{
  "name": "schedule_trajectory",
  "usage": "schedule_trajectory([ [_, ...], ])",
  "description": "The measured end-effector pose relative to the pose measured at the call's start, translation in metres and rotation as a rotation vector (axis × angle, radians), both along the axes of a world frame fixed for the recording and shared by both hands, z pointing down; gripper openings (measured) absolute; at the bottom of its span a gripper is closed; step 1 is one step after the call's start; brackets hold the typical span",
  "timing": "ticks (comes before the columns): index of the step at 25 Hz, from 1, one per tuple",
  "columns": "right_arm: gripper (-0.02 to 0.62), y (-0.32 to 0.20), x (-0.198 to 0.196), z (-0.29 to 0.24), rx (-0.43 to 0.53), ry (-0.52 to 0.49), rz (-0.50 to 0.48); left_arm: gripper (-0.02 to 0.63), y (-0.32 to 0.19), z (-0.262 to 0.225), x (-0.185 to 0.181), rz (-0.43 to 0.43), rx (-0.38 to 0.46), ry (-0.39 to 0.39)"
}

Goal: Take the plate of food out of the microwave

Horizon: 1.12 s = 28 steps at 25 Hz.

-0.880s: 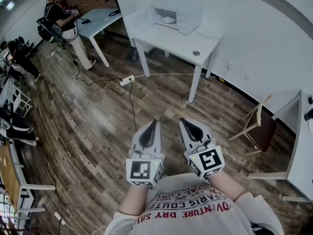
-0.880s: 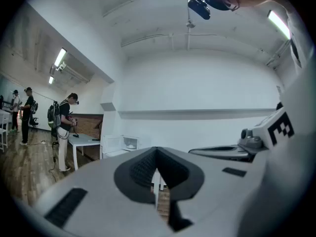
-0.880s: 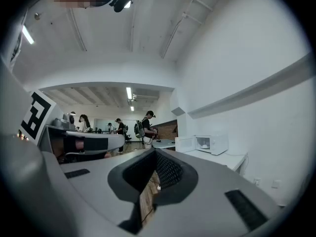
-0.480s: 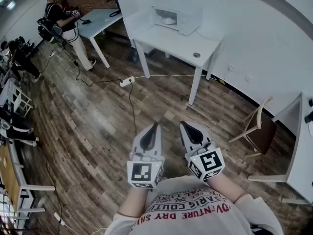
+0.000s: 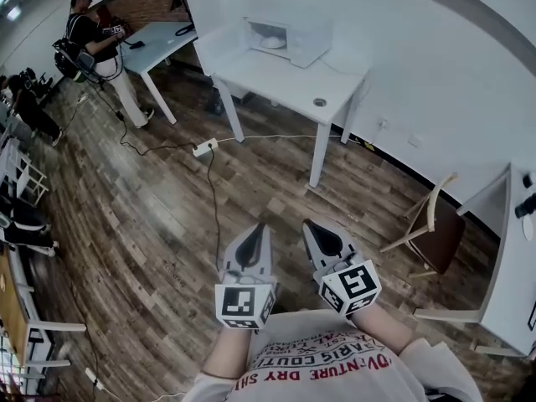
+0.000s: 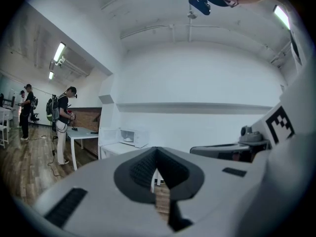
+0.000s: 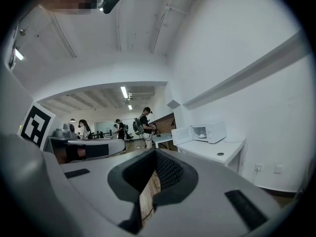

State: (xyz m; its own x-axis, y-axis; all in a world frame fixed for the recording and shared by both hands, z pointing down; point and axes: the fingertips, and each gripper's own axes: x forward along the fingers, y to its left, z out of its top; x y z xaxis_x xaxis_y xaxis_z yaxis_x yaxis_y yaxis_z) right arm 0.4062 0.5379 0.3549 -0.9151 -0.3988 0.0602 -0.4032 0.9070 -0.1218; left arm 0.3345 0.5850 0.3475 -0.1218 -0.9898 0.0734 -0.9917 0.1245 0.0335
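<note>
Your left gripper and right gripper are clenched, empty, well apart from the microwave. The floor cable may cross your path: trip risk. Reach in clenched and you'd shove the plate.

The only print that can be read is on the person's shirt, in the head view. One line gives the letters "ARIS COUT" and another gives "NTURE DRY SH". The rest is cut off or too small.

wood plank floor, white wall, white table, brown chair, ceiling strip light
</note>
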Motion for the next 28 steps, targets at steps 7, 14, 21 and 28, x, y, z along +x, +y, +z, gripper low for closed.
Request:
schedule_trajectory([
  [7,0.005,-0.046,0.0,0.004,-0.015,0.031,0.004,0.006,-0.041,0.004,-0.001,-0.004,-0.026,0.025],
  [14,0.005,-0.099,-0.049,0.01,-0.011,0.017,0.036,0.006,-0.093,0.009,-0.061,0.008,-0.014,0.02],
  [21,0.005,-0.176,-0.146,-0.011,0.034,0.009,0.083,0.006,-0.174,-0.006,-0.161,0.051,0.009,0.039],
  [28,0.005,-0.247,-0.238,-0.013,0.052,0.017,0.116,0.006,-0.25,-0.02,-0.263,0.087,0.033,0.002],
])
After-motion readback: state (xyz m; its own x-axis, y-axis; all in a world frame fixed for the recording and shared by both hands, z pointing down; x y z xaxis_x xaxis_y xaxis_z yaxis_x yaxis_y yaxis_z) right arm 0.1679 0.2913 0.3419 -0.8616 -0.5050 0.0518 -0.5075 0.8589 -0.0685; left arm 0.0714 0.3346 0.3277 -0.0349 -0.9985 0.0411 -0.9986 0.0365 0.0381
